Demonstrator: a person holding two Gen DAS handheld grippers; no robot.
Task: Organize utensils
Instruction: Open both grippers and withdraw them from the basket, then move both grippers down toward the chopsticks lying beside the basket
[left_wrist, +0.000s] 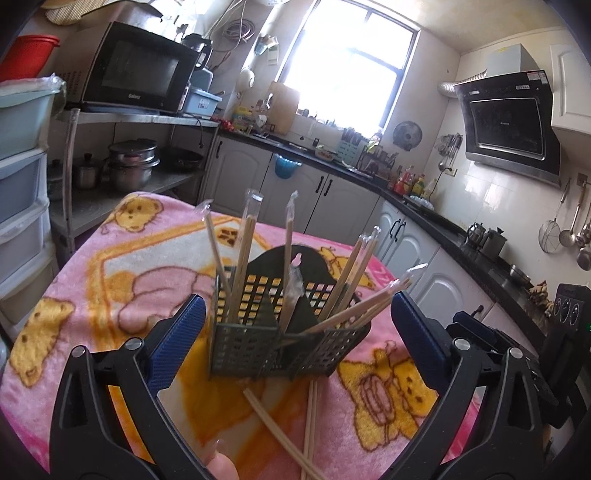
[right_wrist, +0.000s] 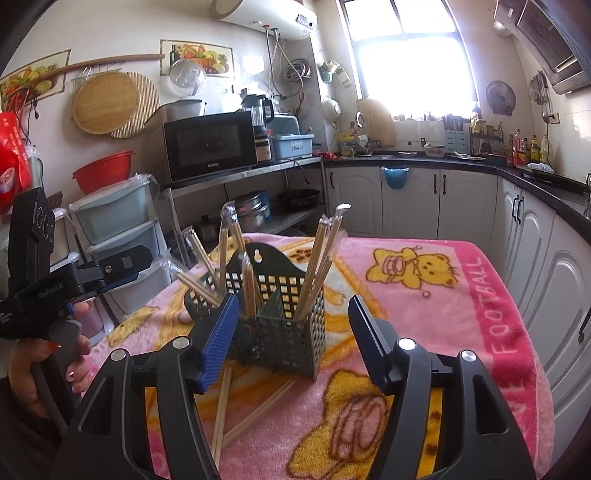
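Presently, left gripper (left_wrist: 295, 314) stood spread wide, right gripper (right_wrist: 293, 314) spread, neither holding anything. Utensil basket (left_wrist: 280, 339) upright on pink blanket (left_wrist: 110, 266), wrapped chopsticks (left_wrist: 243, 258) inside; loose chopsticks (left_wrist: 310, 417) lay beside it.

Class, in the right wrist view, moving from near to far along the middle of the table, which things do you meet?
Loose chopsticks lying on the blanket → green utensil basket → wrapped chopsticks standing up in it.

Dark green lattice holder (left_wrist: 258, 343); pale tan chopsticks (left_wrist: 240, 266); pink blanket (left_wrist: 122, 258), yellow bear print.
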